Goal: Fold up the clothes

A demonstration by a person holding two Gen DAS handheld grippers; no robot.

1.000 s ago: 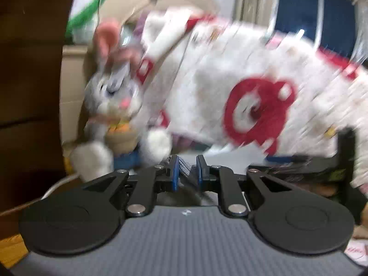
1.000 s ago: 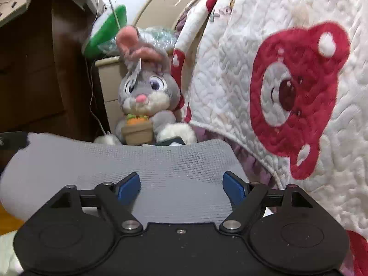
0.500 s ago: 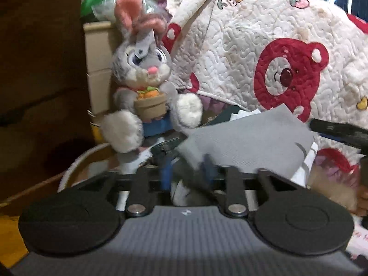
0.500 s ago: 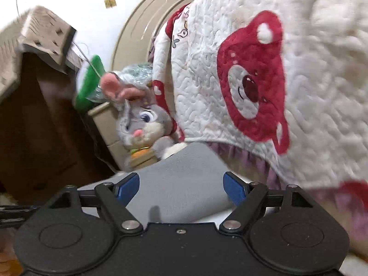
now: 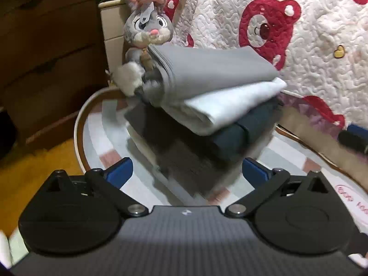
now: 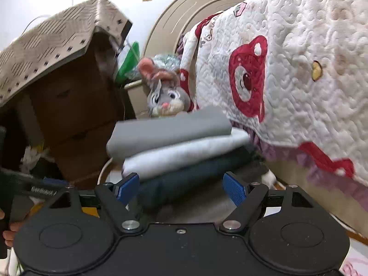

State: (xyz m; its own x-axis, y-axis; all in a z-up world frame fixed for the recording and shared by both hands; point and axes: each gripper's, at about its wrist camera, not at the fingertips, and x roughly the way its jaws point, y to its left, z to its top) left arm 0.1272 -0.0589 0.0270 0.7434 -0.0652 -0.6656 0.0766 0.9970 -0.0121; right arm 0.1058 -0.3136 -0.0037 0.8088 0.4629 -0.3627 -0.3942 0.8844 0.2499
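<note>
Folded grey garment (image 5: 214, 66) tops stack, frame centre, apparently lying flat. Left gripper (image 5: 186, 172), pinching it earlier, now spread; right gripper (image 6: 181, 187) spread.

The plush rabbit's (image 5: 145, 26) lower body was hidden behind the folded grey garment (image 5: 214, 65); layers beneath that garment were motion-blurred.

Home bedroom: bear-print quilt (image 5: 287, 34) ahead-right of the jaws, plush bunny (image 5: 147, 23) and wooden drawers (image 5: 46, 57) ahead-left.
</note>
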